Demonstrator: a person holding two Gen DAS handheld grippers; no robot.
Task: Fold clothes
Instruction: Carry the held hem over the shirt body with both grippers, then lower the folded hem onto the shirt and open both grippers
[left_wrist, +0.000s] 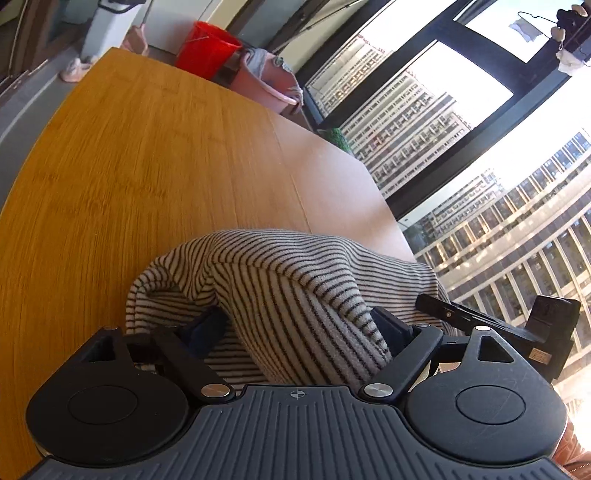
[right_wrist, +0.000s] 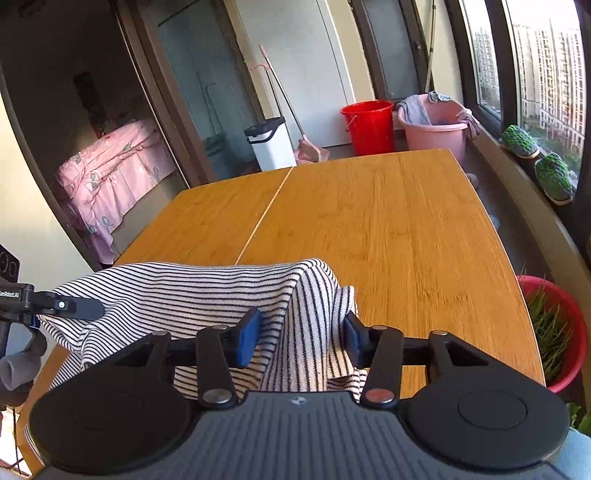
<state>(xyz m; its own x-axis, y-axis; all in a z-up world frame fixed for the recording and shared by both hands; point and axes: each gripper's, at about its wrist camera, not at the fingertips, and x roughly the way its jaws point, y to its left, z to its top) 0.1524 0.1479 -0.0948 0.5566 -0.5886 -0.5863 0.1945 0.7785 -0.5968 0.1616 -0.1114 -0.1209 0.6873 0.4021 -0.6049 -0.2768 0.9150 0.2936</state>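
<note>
Striped garment (right_wrist: 207, 295) — white with thin dark stripes — bunched at the near edge of a wooden table (right_wrist: 388, 229), draped between the two tools. In the right wrist view a fold of the cloth hangs between the blue pads (right_wrist: 248, 338) of the right gripper (right_wrist: 301, 338); the jaws stand partly closed around the fold, and whether the pads actually press it cannot be told. In the left wrist view the left gripper (left_wrist: 299, 325) has its jaws spread wide, a hump of the same garment (left_wrist: 280, 280) lying over and between the fingers, which it partly hides; no squeeze on the cloth is visible. The right gripper's dark frame (left_wrist: 517, 325) appears at the right of that view, just beside the cloth.

The table top is honey-coloured bamboo grain with a pale seam (right_wrist: 266, 214) running across it, bare beyond the garment. Past its far end stand a red bucket (right_wrist: 367, 125), a pink tub (right_wrist: 436, 125) with rags on its rim, a white bin (right_wrist: 271, 142) and a pink dustpan (right_wrist: 308, 153). A doorway at left shows a bed with a pink cover (right_wrist: 110, 170). Tall windows — high-rise blocks (left_wrist: 406, 114) outside — line the right wall; two green slippers (right_wrist: 535, 162) rest on the sill, and a red pot of grass (right_wrist: 554, 332) sits below.
</note>
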